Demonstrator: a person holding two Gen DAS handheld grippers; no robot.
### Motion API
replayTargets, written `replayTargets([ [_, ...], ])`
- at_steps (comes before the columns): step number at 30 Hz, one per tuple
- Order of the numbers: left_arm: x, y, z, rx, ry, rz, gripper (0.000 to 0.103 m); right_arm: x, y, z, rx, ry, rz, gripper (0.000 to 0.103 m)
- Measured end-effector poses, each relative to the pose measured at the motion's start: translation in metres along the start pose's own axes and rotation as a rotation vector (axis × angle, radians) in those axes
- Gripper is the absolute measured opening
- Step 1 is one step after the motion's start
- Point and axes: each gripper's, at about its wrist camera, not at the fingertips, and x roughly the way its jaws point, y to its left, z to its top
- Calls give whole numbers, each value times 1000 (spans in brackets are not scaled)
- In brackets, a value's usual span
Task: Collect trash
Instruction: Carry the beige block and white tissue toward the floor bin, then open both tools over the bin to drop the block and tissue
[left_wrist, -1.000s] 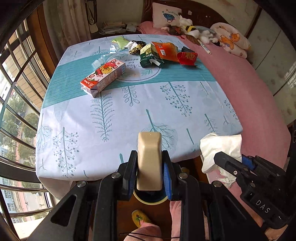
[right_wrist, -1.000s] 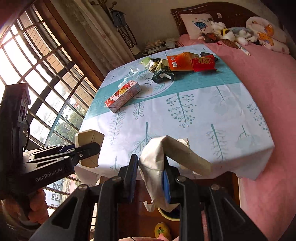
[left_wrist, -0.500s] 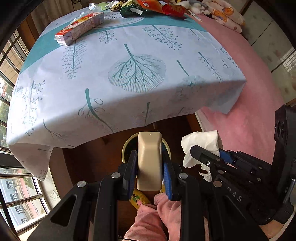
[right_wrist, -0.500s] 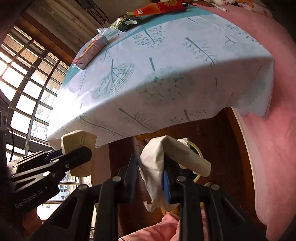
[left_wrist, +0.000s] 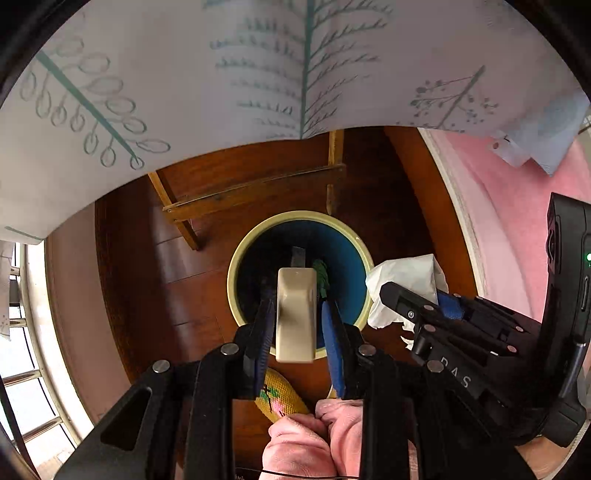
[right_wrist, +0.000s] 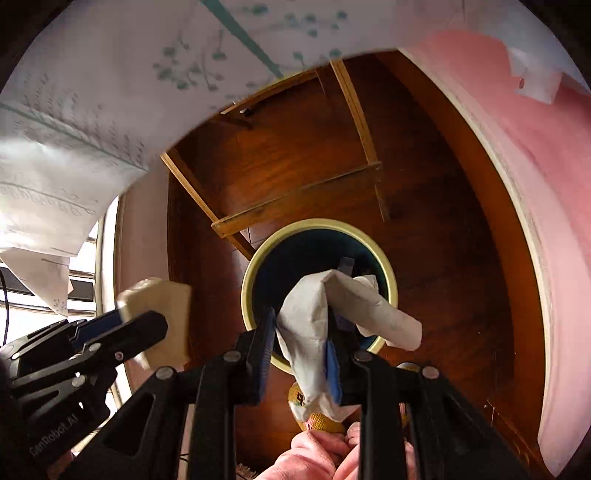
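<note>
Jaws of the left gripper (left_wrist: 295, 325) are opening around a beige block (left_wrist: 295, 314) over the bin (left_wrist: 236, 280); right gripper (right_wrist: 301, 350) clamps crumpled paper (right_wrist: 314, 314).

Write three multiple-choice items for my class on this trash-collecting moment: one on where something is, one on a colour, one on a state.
1. Where is the bin?
A. On the table
B. On the wooden floor under the table's edge
C. On the bed

2. What colour is the bin's inside?
A. Blue
B. Red
C. White

3. What is the left tool doing with the beige block?
A. Opening round it above the bin
B. Pressing it onto the tablecloth
C. Nothing; the block lies in the right tool

Answers:
1 B, its cream rim sits on dark floorboards below the hanging tablecloth.
2 A, the inner wall shows blue.
3 A, the block stands between parting pads over the bin mouth; the right tool grips crumpled white paper.
</note>
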Motion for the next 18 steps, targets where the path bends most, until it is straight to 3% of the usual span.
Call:
replayTargets([
  [1, 7, 3, -2, -16, 1, 4, 49, 10, -2, -1, -5, 9, 9, 27],
  [2, 12, 7, -2, -36, 0, 6, 71, 19, -4, -1, -9, 17, 13, 28],
  [3, 15, 11, -3, -59, -9, 0, 77, 27, -5, -1, -11, 25, 15, 28],
  [7, 23, 30, -2, -134, 0, -35, 77, 45, -5, -2, -20, 68, 51, 50],
  [12, 13, 38, -5, -162, -21, -17, 77, 35, 6, 0, -58, 62, 52, 52],
  [18, -33, 34, -5, -154, -90, -9, 77, 1, 18, 6, -41, 26, 8, 52],
])
